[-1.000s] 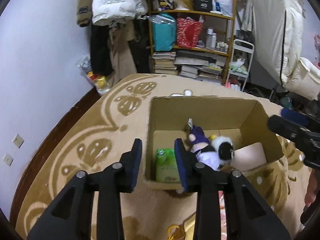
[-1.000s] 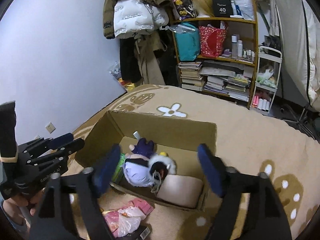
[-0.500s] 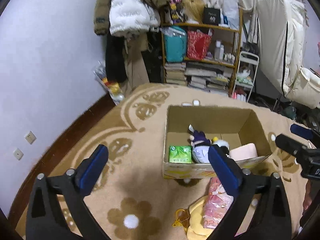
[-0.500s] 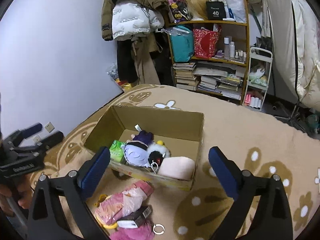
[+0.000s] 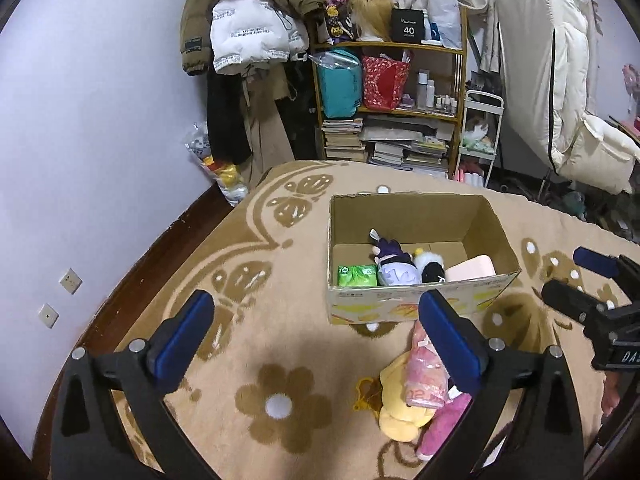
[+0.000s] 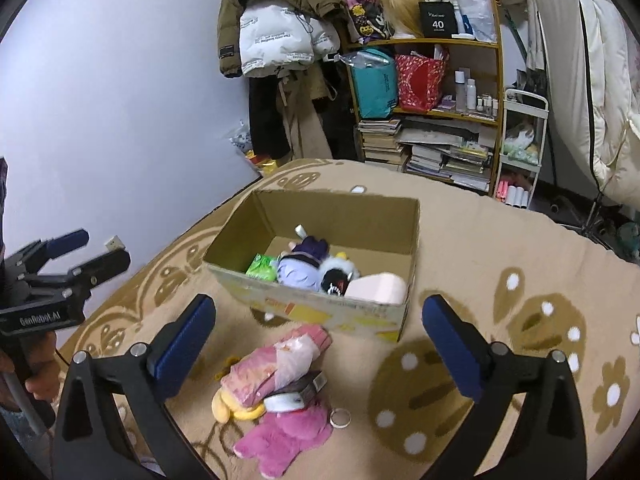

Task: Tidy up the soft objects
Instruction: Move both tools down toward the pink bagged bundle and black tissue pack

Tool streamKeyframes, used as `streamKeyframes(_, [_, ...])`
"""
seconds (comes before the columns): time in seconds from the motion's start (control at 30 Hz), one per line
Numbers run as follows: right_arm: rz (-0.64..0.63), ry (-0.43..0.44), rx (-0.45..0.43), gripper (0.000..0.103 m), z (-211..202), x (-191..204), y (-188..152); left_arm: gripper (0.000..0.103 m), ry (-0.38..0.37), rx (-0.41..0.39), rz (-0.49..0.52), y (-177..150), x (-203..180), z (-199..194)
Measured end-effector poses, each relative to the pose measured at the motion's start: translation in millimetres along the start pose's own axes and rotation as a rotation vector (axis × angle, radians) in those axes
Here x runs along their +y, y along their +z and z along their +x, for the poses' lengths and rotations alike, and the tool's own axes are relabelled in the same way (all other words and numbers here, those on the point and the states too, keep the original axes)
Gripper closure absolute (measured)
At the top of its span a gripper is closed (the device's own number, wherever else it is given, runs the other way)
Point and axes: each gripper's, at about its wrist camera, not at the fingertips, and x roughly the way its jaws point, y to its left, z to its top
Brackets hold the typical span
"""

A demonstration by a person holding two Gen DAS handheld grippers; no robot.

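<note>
An open cardboard box stands on the carpet. It holds a green tissue pack, a purple plush doll, a black-and-white plush and a pink pad. In front of the box lies a pile: a pink wrapped bundle, a yellow plush and a pink plush. My left gripper is open and empty above the carpet, left of the pile. My right gripper is open and empty above the pile.
A beige patterned carpet covers the floor. A shelf with books and bags stands behind, with coats hanging to its left. A small metal ring lies by the pink plush. White bedding is at the right.
Both grippers have pulled back and up from the box. The left gripper's jaws opened wide from a narrow gap. The pile in front of the box came into view.
</note>
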Motion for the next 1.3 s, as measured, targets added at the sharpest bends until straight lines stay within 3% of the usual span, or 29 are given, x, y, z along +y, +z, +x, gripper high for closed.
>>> streamKeyframes(0.27, [-0.061,-0.022,0.008,0.000,-3,17,-27,0.002,-0.002,-0.010,0.045,-8,-7,-4])
streamKeyframes(0.97, [-0.021,-0.028,0.130,0.000,42,10,-76,0.002,-0.106,0.197,0.096,-48,-39,59])
streamKeyframes(1.17, [0.009,0.018,0.151,0.000,53,6,-88,0.002,-0.117,0.252,0.130,-57,-49,73])
streamKeyframes(1.3, [0.011,0.005,0.191,0.006,64,2,-97,0.002,-0.111,0.278,0.156,-63,-57,81])
